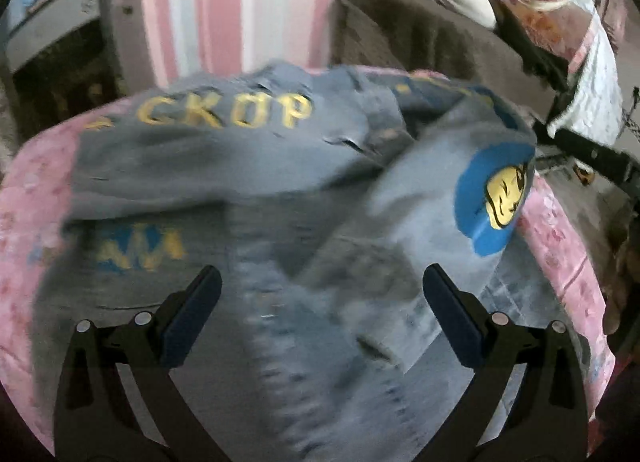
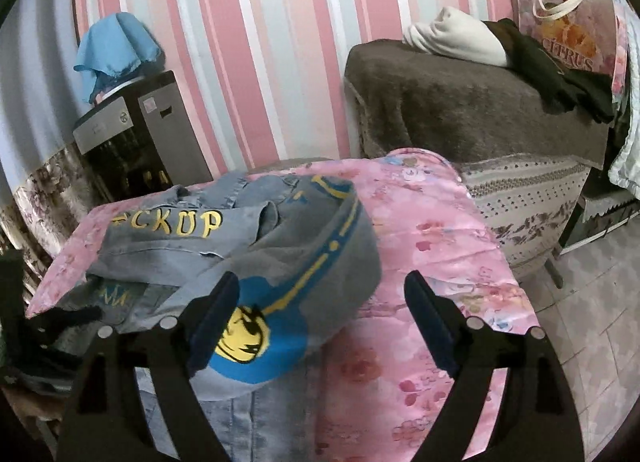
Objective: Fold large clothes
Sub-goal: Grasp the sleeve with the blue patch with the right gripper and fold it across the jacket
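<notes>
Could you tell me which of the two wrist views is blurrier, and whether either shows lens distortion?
Left wrist view: heavy motion blur smears the denim jacket and its yellow lettering, though the left claw stays sharp. Right wrist view: far crisper, with the jacket's lettering readable. Both views: fisheye bending curves the striped wall, with dark vignetted corners.

denim jacket (image 1: 248,190) motion-blurred, its lettering partly hidden by folds
</notes>
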Tool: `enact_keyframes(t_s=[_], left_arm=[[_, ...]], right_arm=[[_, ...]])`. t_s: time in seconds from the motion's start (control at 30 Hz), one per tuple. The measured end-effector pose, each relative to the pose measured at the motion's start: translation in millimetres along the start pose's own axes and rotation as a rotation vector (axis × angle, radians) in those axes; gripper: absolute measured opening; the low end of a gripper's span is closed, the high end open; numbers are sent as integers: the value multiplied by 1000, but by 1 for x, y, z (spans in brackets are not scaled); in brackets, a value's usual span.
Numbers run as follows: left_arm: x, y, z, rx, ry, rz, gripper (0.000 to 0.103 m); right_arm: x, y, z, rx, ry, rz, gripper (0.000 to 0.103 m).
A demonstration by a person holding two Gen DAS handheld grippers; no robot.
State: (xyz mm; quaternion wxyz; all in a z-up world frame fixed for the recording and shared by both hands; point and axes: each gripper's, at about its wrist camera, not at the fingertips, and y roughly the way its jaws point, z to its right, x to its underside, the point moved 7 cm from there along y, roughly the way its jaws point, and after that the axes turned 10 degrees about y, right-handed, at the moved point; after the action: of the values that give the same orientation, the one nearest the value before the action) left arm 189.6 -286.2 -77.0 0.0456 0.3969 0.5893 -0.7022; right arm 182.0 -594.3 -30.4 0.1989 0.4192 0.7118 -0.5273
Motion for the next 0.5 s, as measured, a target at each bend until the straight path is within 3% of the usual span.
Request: enact_keyframes(t_s=[0.03, 0.07, 0.1, 0.13, 0.2, 0.3, 0.33, 0.4, 0.43, 0.5], left_arm=[[0, 11, 5, 9, 0, -15, 97], [0, 19, 10, 34, -4, -23, 86], [-1, 26, 13, 62, -11, -32, 67], [0, 34, 14, 87, -32, -47, 56], [-6, 31, 8, 134, -77, -14, 16], [-22, 1, -16, 140, -108, 80, 10], [-33, -22, -37, 123, -136, 144, 10], [-48, -55, -63, 65, -143, 224, 10], [-62, -84, -83, -10, -115, 293, 10], [-77, -114, -105, -94, -81, 350, 10]], right_arm=[[0, 2, 4, 2, 1, -3, 86], [1, 4, 6, 2, 4, -9, 87], [1, 5, 7, 0, 6, -12, 88], [1, 8, 8, 1, 5, -16, 88], [0, 9, 11, 7, -1, -20, 88], [-3, 9, 19, 13, 1, -17, 88], [-6, 9, 21, 14, 6, -14, 88], [-10, 11, 23, 15, 13, -10, 88], [-14, 13, 21, 9, 17, -10, 88], [-21, 18, 13, 2, 11, -8, 88]])
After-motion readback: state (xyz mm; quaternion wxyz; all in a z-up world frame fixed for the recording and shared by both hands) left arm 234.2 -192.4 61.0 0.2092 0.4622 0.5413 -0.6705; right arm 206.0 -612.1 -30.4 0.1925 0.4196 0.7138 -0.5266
